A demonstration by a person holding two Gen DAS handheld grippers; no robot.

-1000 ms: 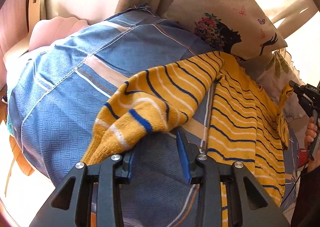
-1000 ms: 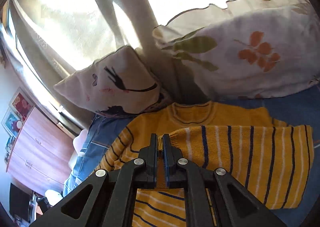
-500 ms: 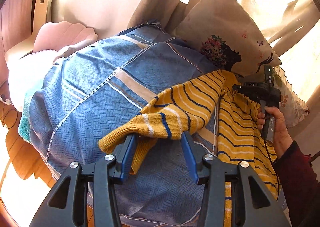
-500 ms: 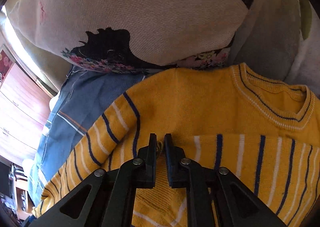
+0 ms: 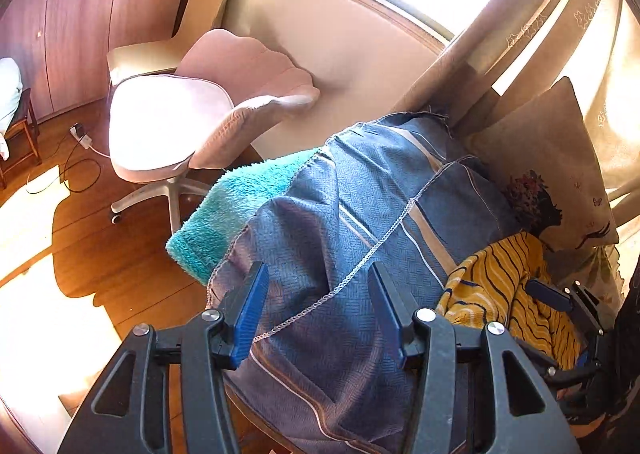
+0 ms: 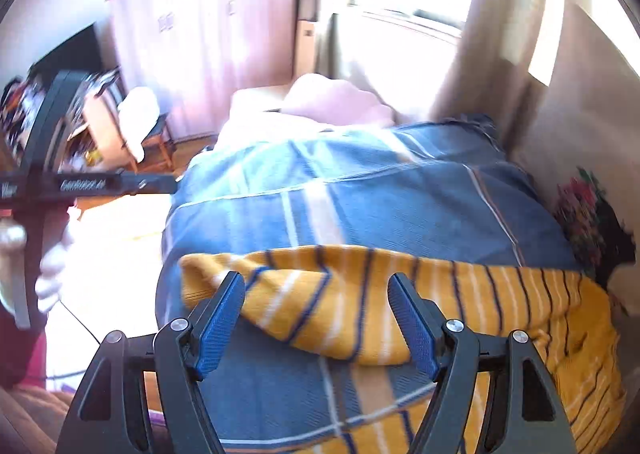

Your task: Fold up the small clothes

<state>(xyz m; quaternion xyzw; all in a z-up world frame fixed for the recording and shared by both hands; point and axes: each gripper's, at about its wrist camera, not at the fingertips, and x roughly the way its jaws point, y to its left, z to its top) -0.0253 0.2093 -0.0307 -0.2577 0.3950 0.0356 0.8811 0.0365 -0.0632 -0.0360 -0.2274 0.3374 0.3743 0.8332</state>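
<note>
A small yellow sweater with dark blue and white stripes (image 6: 400,302) lies on the blue plaid bedspread (image 6: 360,198). One sleeve reaches left across the cover. My right gripper (image 6: 316,314) is open, its blue pads on either side of that sleeve, not closed on it. My left gripper (image 5: 316,310) is open and empty over the bedspread's (image 5: 360,222) left edge, away from the sweater (image 5: 504,294), which shows at the right of its view beside the right gripper (image 5: 560,302).
A pink swivel chair (image 5: 192,122) stands on the wooden floor left of the bed. A turquoise fleece blanket (image 5: 236,210) hangs at the bed's edge. A pillow with a woman's face (image 5: 560,174) leans against the curtains behind the sweater. A wooden wardrobe (image 6: 208,46) stands behind.
My right gripper let go of the sweater, opened and swung to face along the sleeve. My left gripper pulled back from the sleeve and turned left toward the bed's edge.
</note>
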